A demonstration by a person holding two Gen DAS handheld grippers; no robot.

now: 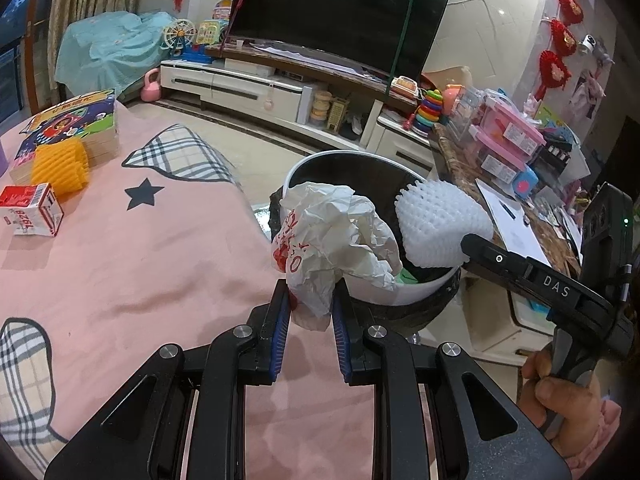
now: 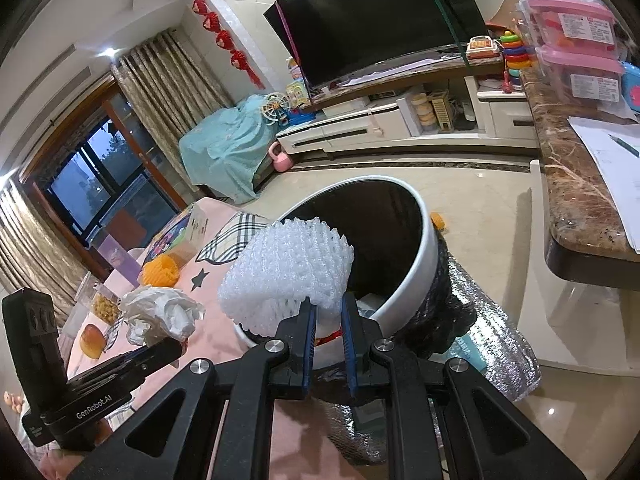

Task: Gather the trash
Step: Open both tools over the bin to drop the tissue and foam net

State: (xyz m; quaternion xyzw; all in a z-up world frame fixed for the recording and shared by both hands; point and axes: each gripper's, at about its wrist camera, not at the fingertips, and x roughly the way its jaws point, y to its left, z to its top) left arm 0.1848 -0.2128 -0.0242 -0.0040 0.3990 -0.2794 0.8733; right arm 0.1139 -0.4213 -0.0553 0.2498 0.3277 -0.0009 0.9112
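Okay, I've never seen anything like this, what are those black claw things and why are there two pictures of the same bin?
Those are two hand-held grippers, each squeezed by a person and carrying its own wide-angle camera, hence two views. The left gripper is shut on a crumpled white plastic bag; the right gripper is shut on a white foam net. Both hang at the white trash bin. On the pink tablecloth lie an orange foam net, a small red and white carton and a colourful book.
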